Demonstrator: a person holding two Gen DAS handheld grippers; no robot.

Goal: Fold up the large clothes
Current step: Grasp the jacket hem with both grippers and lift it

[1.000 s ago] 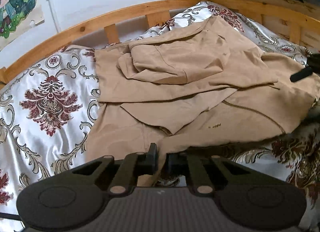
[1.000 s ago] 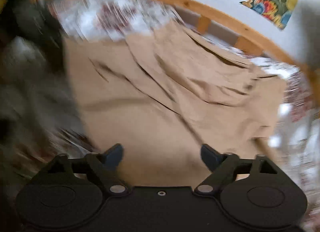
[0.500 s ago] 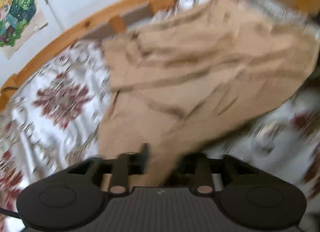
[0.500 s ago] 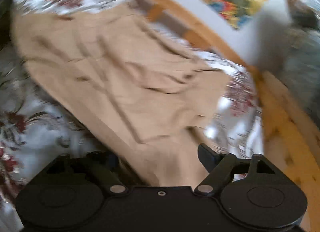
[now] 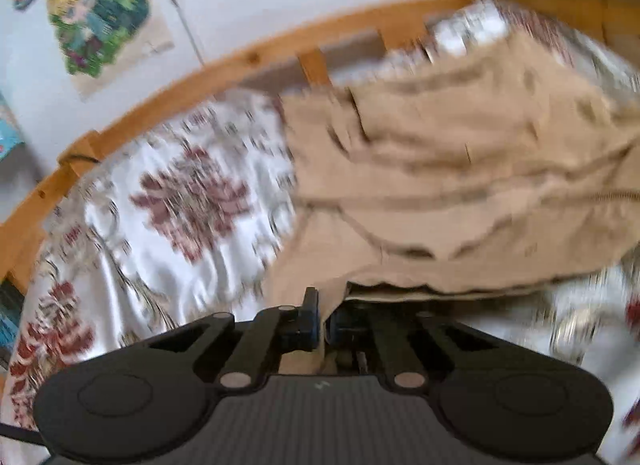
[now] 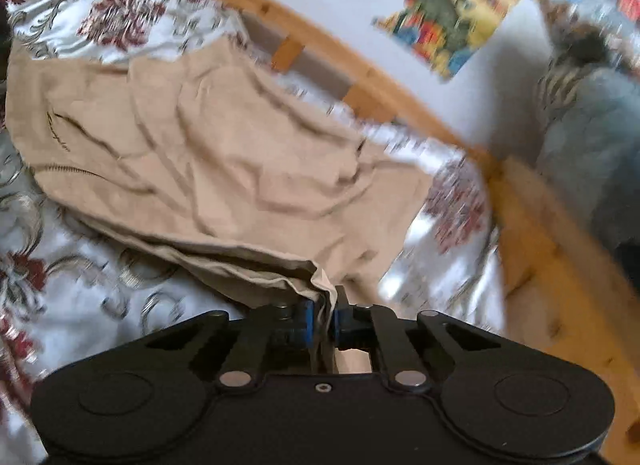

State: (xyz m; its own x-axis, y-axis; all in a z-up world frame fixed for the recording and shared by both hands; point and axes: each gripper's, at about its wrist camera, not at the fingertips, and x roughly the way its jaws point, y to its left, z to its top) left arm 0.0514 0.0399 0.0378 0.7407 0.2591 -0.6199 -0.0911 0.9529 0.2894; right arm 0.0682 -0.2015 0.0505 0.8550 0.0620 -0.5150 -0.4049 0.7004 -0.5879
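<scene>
Wooden bed rail bounds the far side; patterned bedsheet lies bare to your left. Tan zip-up jacket: crumpled on the bed, long axis running across between your hands, zipper visible. Left hand-held gripper pinches its near hem; right hand-held gripper pinches another hem corner.

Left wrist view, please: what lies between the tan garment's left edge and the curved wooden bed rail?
Only white floral-patterned satin bedspread lies between the tan garment and wooden bed rail.
</scene>
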